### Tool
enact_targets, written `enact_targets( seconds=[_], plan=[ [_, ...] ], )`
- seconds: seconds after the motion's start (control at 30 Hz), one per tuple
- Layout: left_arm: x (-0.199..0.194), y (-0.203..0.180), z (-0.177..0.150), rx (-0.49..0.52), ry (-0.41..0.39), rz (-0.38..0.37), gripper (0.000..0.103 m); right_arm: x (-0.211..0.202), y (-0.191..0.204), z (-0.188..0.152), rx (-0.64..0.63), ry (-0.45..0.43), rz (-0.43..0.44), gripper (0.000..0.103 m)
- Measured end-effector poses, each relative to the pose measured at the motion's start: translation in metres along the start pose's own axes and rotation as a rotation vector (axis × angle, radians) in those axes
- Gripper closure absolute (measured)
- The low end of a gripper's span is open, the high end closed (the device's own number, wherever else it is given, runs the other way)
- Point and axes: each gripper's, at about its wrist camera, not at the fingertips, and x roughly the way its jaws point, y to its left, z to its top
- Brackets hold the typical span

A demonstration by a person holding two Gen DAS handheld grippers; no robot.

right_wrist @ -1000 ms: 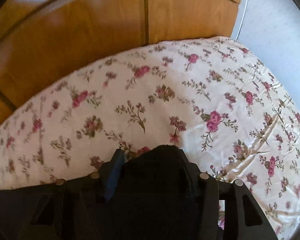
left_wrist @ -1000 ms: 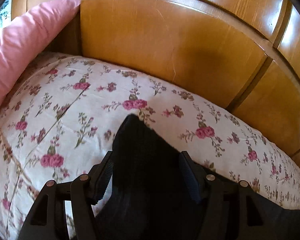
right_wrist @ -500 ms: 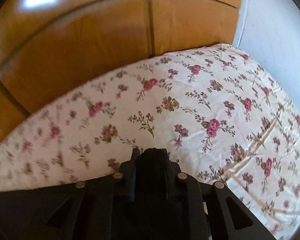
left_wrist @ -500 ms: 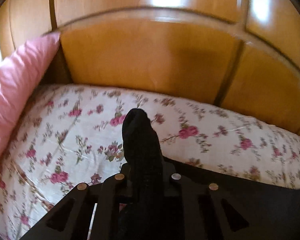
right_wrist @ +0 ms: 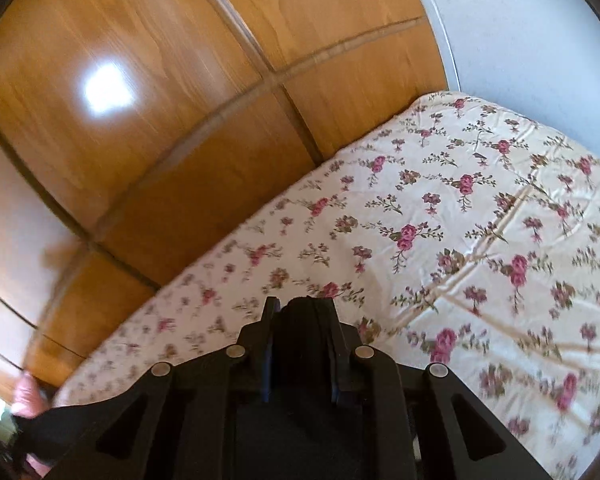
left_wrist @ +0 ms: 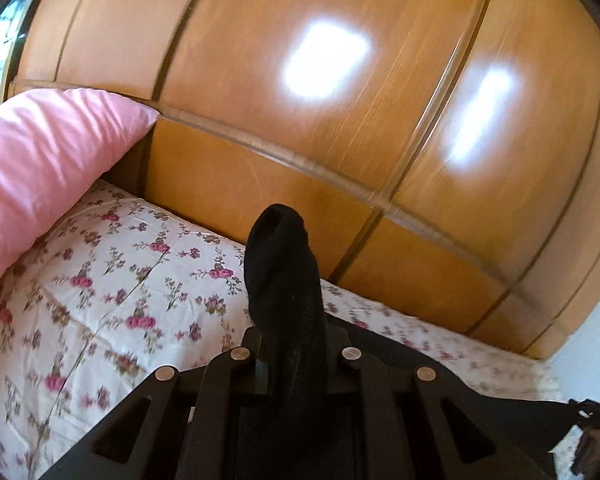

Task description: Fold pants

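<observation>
Bed layout
Bed (left_wrist: 100,320) lies before wooden wardrobe (left_wrist: 300,100); pillow (left_wrist: 40,168) on its left end; pants (left_wrist: 284,280) raised above bed.

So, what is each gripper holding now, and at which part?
Both hold the black pants. The left gripper pinches a bunched edge; the right gripper pinches another edge. Which part exactly cannot be told.

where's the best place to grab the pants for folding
By the edge, one corner per gripper, coming in low from the near side. The pants already bunch up between the shut left gripper, and the right gripper pinches another part, so the limp fabric hangs spread between them.
</observation>
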Motion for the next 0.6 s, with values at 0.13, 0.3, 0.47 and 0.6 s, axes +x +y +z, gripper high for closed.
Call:
enact_targets(
  seconds=[0.13,0.3,0.47,0.6],
  plan=[
    [-0.037,0.021,-0.019,-0.071,-0.032,-0.058,0.09,-0.037,-0.005,-0.015,0.009,-0.073,0.065,0.084],
    [-0.073,0.049,-0.052,-0.137,-0.059,-0.108,0.09,-0.067,-0.023,-0.037,0.038,-0.126,0.103,0.084],
    [-0.102,0.07,-0.089,-0.234,-0.078,-0.145,0.09,-0.083,-0.053,-0.064,0.108,-0.146,0.122,0.084],
    [-0.111,0.089,-0.115,-0.313,-0.073,-0.151,0.09,-0.09,-0.074,-0.087,0.156,-0.146,0.133,0.084]
  ],
)
